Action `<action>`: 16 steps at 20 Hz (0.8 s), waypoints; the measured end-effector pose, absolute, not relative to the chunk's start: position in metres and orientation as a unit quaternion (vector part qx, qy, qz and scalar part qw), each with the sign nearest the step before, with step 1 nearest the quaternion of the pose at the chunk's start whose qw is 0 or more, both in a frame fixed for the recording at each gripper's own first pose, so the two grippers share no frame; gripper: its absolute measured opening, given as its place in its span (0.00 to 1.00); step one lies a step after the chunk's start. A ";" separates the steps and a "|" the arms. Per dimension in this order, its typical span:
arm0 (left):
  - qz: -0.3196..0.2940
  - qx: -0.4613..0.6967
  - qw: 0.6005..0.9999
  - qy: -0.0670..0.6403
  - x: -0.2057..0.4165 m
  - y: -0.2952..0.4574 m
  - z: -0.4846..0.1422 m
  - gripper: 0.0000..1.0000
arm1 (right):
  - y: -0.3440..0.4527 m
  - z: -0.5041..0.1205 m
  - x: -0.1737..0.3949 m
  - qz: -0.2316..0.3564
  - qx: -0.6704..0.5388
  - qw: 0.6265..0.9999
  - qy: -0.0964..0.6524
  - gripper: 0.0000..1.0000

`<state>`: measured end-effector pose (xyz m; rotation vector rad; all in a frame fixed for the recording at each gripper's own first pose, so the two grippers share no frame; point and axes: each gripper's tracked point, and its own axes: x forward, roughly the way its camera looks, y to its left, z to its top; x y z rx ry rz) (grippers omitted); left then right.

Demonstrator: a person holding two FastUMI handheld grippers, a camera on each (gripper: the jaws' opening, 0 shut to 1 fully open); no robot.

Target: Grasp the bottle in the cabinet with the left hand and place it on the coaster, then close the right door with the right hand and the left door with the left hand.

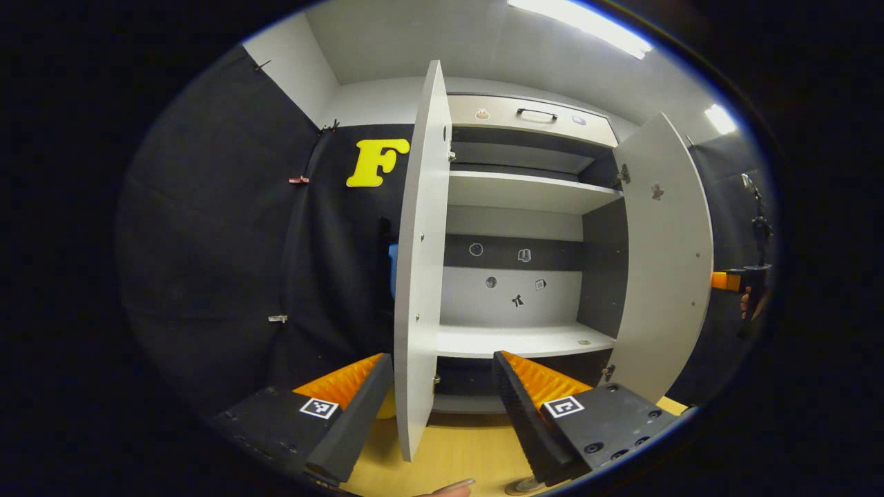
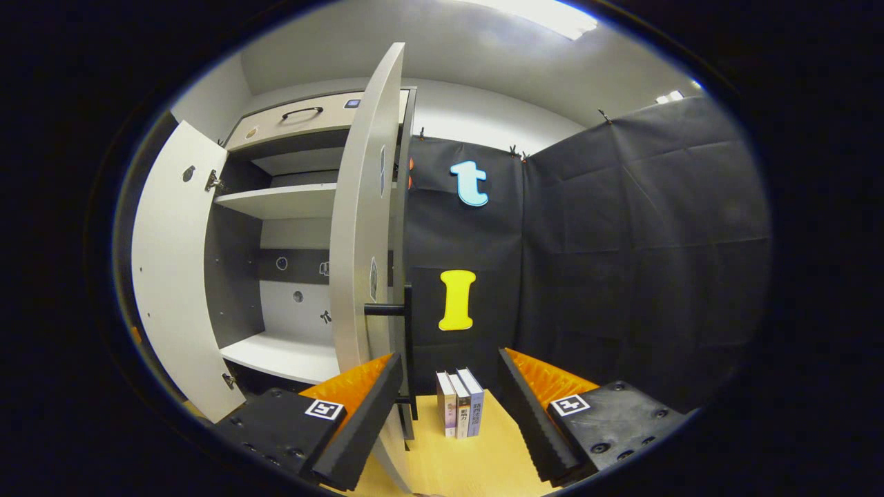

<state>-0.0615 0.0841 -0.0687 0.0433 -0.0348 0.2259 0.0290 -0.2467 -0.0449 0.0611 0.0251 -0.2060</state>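
1. While both cabinet doors stand wide open, the left gripper point(image 1: 442, 407) hangs released low in the left gripper view, its fingers spread either side of the left door's point(image 1: 421, 276) edge, nothing clamped between them.
2. Over at the right of that frame, the right door point(image 1: 666, 262) swings outward, and the other gripper shows small at the far right edge.
3. Inside the cabinet point(image 1: 525, 190), the shelves look bare; the bottle can't be picked out there, and only a sliver of something round sits at the bottom edge on the wooden table point(image 1: 456, 455).
4. Switching to the right gripper view: the right gripper point(image 2: 449, 414) is released too, fingers apart low in the frame, the right door's handle point(image 2: 390, 309) just above its left finger.
5. Three upright books point(image 2: 460, 404) stand between the fingers, farther back on the table.
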 end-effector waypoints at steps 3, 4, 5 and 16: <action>0.117 0.053 0.992 -0.019 -0.061 0.086 -0.063 0.92 | -0.242 -0.046 0.028 -0.097 0.030 0.995 0.007 0.93; 0.117 0.055 0.991 -0.019 -0.062 0.086 -0.062 0.92 | -0.239 -0.046 0.028 -0.096 0.031 0.995 0.005 0.93; 0.118 0.056 0.991 -0.017 -0.060 0.086 -0.063 0.92 | -0.236 -0.046 0.029 -0.094 0.032 0.995 0.006 0.93; 0.145 0.042 0.989 -0.001 -0.079 0.118 -0.071 0.92 | -0.113 -0.056 0.067 0.019 0.074 0.997 0.017 0.96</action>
